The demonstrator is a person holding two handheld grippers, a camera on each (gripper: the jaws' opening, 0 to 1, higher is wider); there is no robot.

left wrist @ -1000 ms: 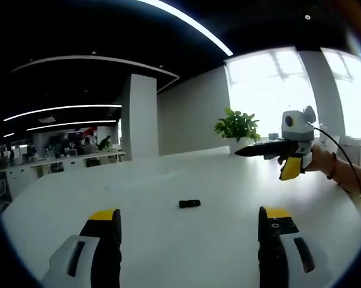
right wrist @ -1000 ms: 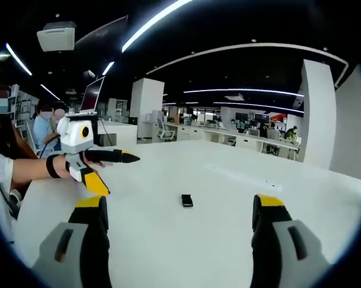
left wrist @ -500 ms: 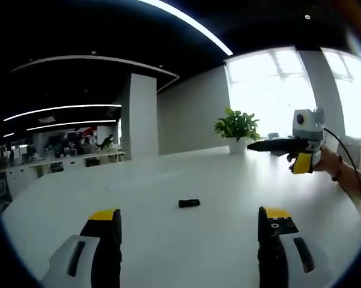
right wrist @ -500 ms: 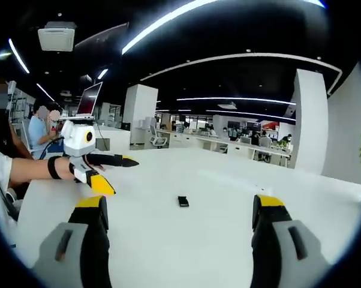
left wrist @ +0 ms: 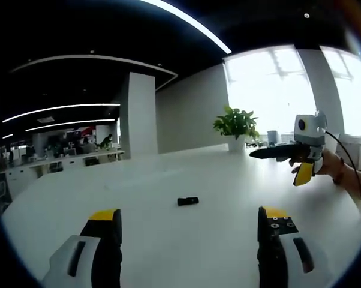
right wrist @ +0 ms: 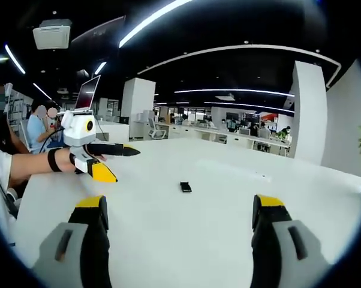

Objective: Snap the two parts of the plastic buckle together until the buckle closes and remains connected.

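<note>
On the white table (left wrist: pixel 228 180), a small black buckle (left wrist: pixel 187 201) lies alone out in the middle, well apart from both tools; whether its two parts are joined is too small to tell. Seen in the left gripper view, the left gripper (left wrist: pixel 189 237) has its yellow-tipped jaws spread wide with nothing between them, low over the near tabletop. The right gripper (right wrist: pixel 180 237) is likewise spread wide and holding nothing, and the buckle sits beyond its jaws. Each tool shows in the other's view, held in a hand (right wrist: pixel 78 157) above the table. A potted plant (left wrist: pixel 235 127) stands at the far edge by the bright windows.
</note>
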